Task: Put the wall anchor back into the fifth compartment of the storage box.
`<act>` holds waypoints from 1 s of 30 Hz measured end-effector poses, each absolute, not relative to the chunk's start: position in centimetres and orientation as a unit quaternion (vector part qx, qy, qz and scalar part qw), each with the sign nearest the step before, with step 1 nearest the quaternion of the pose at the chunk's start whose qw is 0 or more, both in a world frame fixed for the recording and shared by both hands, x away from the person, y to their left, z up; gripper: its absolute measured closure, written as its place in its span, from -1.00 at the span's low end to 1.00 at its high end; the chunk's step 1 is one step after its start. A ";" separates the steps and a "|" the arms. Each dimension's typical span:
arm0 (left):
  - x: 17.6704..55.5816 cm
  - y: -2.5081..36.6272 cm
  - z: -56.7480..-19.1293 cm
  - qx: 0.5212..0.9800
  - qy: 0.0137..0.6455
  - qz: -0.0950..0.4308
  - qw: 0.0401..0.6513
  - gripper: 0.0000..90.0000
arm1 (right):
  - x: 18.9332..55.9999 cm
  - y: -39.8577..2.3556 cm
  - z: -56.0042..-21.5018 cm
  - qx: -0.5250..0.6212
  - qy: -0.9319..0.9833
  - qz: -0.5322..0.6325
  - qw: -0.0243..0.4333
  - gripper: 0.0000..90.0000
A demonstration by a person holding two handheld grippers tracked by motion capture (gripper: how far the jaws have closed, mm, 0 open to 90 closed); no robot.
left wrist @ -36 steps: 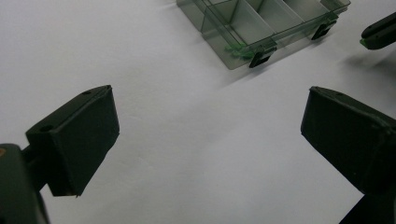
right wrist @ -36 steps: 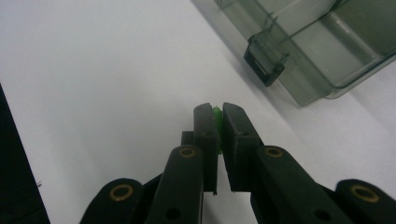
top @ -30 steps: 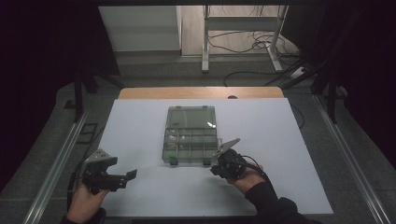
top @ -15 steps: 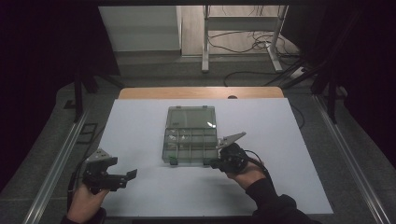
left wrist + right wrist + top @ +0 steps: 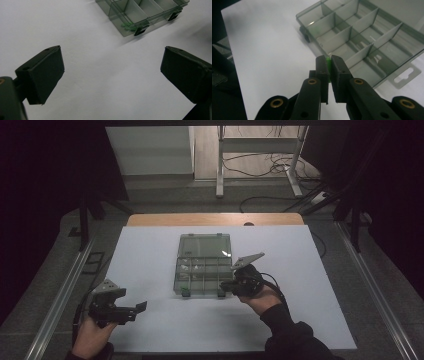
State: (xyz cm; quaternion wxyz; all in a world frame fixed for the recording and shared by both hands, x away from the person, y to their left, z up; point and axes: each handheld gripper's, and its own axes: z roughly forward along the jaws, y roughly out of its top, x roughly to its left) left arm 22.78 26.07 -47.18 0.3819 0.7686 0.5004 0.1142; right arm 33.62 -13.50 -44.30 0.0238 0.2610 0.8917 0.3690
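Note:
A clear grey compartment box (image 5: 204,265) lies open in the middle of the white table top, with small green pieces (image 5: 127,25) in its front left compartment. My right gripper (image 5: 226,285) hovers at the box's front right corner, shut on a small green piece (image 5: 328,61) that pokes up between its jaws above the box's near wall (image 5: 359,53). My left gripper (image 5: 141,307) is held near the table's front left, well away from the box (image 5: 140,12). Its jaws stand wide apart with only bare white surface between them.
The white sheet (image 5: 150,255) covers most of the table, with a wooden strip (image 5: 215,219) at the far edge. Metal rails (image 5: 60,295) run along both sides. A stand and cables (image 5: 260,165) lie on the floor beyond.
My right gripper has moved up and forward along the box's front right corner, carrying the green piece. The left gripper has stayed put.

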 end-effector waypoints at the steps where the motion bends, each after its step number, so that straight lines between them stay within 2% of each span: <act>1: 22.8 26.1 -47.2 0.769 0.501 0.114 0.382 -0.87 | 33.7 -13.4 -44.3 0.262 0.890 0.373 0.022 0.87; 30: 22.8 26.1 -47.2 0.769 0.499 0.115 0.383 -0.87 | 36.5 -7.0 -43.7 0.243 0.886 0.393 0.031 0.87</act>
